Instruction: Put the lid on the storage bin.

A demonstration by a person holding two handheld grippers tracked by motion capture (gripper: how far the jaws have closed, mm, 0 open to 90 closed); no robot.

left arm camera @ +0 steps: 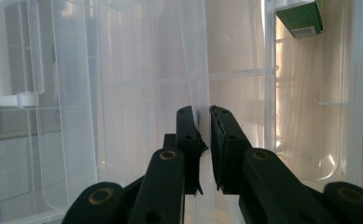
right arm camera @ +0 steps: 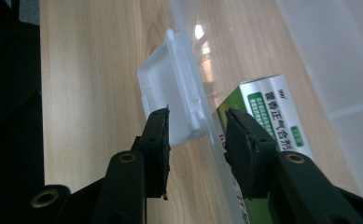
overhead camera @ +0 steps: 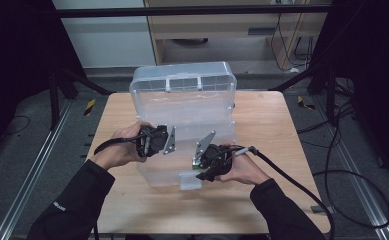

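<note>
a clear plastic storage box [overhead camera: 182, 125] sits on the wooden bench [overhead camera: 262, 200] with its lid [overhead camera: 182, 82] standing up at the far side, and a green and white carton [right arm camera: 272, 121] lies inside, against the front wall. the left hand-held gripper [overhead camera: 157, 140] has its jaws nearly closed, pinching a thin clear wall of the box, as the left gripper view shows. the right hand-held gripper [right arm camera: 195, 135] stands about half open astride the front wall by the white latch [right arm camera: 170, 93]: one jaw is outside by the latch, the other inside next to the carton, and neither pad appears to press on anything. the step in hand looks like a release of the carton into the box. the next move probably calls for lifting the right hand-held gripper straight up clear of the wall and latch, while the left one steadies the box, before the lid is swung down.
</note>
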